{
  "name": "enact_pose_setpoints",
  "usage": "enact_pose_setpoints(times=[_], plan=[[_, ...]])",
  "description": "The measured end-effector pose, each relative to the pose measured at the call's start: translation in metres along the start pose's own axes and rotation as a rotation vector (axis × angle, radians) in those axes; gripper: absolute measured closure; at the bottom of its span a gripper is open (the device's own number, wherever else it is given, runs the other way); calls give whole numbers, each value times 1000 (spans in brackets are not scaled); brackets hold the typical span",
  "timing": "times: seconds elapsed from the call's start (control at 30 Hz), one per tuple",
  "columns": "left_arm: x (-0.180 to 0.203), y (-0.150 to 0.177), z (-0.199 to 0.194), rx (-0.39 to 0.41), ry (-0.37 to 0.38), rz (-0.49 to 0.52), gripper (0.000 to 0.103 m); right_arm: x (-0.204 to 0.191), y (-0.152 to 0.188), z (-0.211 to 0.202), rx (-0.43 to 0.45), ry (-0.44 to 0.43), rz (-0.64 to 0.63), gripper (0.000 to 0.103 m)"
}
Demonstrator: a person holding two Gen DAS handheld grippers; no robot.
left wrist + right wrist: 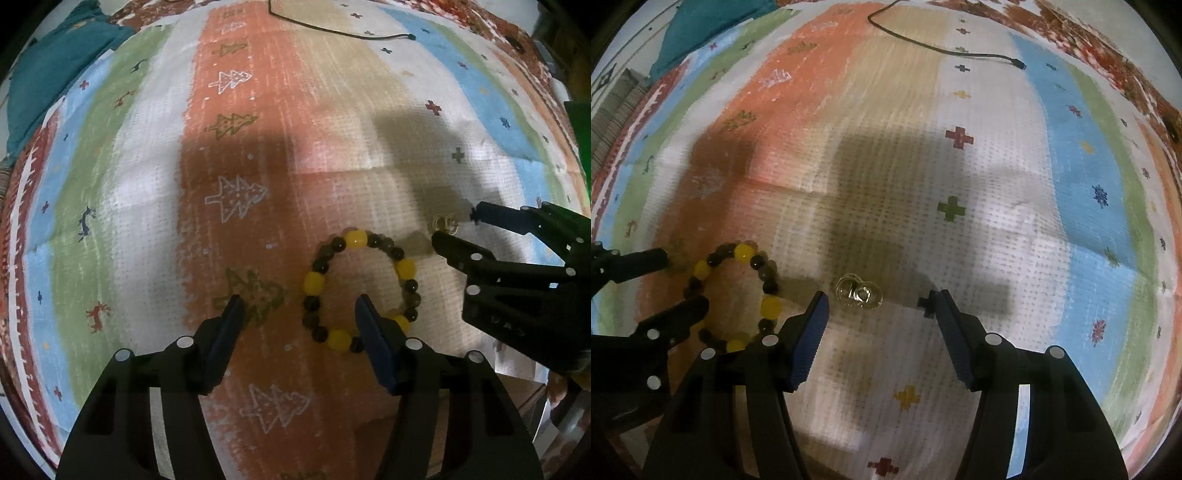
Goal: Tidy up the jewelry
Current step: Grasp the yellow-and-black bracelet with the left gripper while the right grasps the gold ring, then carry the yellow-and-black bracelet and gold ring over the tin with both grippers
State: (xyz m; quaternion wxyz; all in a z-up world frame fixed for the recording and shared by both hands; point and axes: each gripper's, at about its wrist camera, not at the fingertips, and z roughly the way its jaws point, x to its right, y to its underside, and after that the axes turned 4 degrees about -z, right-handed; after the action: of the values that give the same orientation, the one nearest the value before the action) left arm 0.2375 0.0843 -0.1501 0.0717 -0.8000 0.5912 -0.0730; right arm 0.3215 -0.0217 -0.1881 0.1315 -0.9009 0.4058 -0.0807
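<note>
The bracelet (360, 291) lies flat on the striped cloth (147, 192), the rings (858, 291) just beside it. The left gripper (299, 306) straddles the bracelet's edge, fingers apart; the right gripper (879, 301) hangs over the rings, fingers apart, not touching. A cable (942, 48) lies well apart.

A bead bracelet (360, 291) of dark brown and yellow beads lies flat in an open loop on the striped cloth (155, 192). One fingertip of the left gripper (301, 308) stands inside the loop and the other outside it, past the near-left arc. A small cluster of thin gold rings (858, 291), lying overlapped, sits just ahead of the right gripper (879, 301), nearer its left fingertip, touching neither.
</note>
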Motion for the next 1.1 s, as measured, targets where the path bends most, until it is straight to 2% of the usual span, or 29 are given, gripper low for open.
enact_pose_setpoints(times=[0.07, 0.2, 0.27, 0.33, 0.4, 0.6, 0.7, 0.93, 1.1], plan=[[1, 0, 4, -7, -8, 7, 48, -3, -2, 1, 1, 7, -16, 44], [0, 1, 13, -8, -27, 19, 56, 3, -4, 2, -4, -3, 3, 58], [-1, 0, 14, -1, -34, 22, 67, 5, -4, 2, -4, -5, 0, 70], [-1, 0, 15, -6, -29, 24, 93, 6, -3, 1, -1, -5, 1, 77], [2, -2, 18, -4, -36, 31, 93, 6, -2, 1, 6, -1, -7, 82], [6, -2, 8, 11, -17, 29, 93, 7, 5, -10, 18, -8, -5, 86], [10, 1, -6, 38, -1, 30, 93, 7, 9, -16, 26, 15, -6, 86], [16, 9, -40, 115, 70, 35, 94, 5, 15, -34, 62, 8, -1, 86], [19, 6, -50, 142, 86, 35, 94, -2, 21, -52, 96, 9, -12, 86]])
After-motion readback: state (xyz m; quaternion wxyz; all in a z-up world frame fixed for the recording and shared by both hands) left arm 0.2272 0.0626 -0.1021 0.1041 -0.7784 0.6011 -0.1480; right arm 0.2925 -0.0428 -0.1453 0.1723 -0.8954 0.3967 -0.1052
